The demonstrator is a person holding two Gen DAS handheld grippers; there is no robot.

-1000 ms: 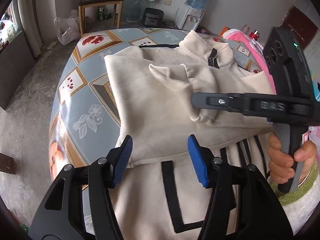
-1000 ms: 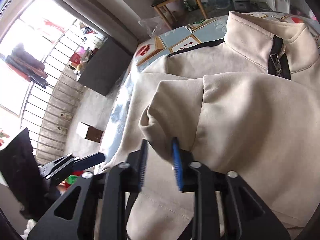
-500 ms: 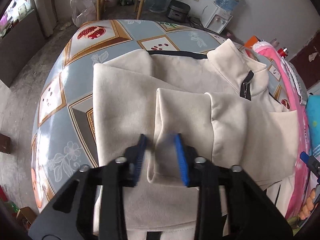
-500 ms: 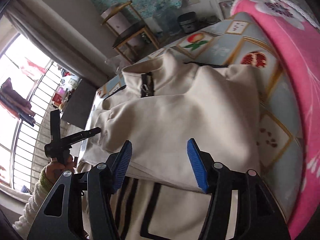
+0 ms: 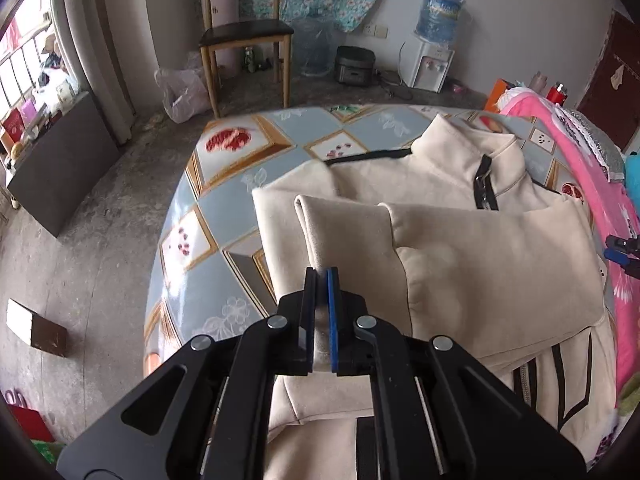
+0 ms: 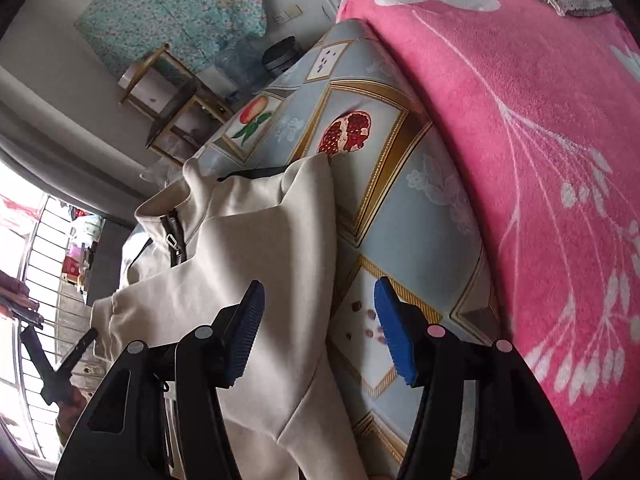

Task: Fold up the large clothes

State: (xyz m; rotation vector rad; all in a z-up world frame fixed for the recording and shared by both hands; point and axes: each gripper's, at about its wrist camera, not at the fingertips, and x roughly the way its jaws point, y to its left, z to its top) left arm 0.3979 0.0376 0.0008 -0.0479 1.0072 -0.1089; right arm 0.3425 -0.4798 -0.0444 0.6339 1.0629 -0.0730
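Blue-padded left gripper (image 5: 321, 280), jaws pressed together on a raised fold of the folded sleeve (image 5: 344, 236) of the cream jacket (image 5: 480, 264). Right gripper (image 6: 318, 320), jaws spread wide and holding nothing, one pad over the jacket's edge, the other over the patterned tablecloth (image 6: 404, 216). The jacket lies flat on the cloth-covered surface, collar and black zipper (image 5: 484, 184) toward the far side, sleeve doubled across the chest; a second cream garment with black stripes (image 5: 560, 384) lies under its near hem. A pink floral blanket (image 6: 540, 160) adjoins the cloth on the right. Beyond: wooden chair (image 5: 244, 36), water dispenser (image 5: 434, 60), rice cooker (image 5: 354, 66), concrete floor (image 5: 80, 264).
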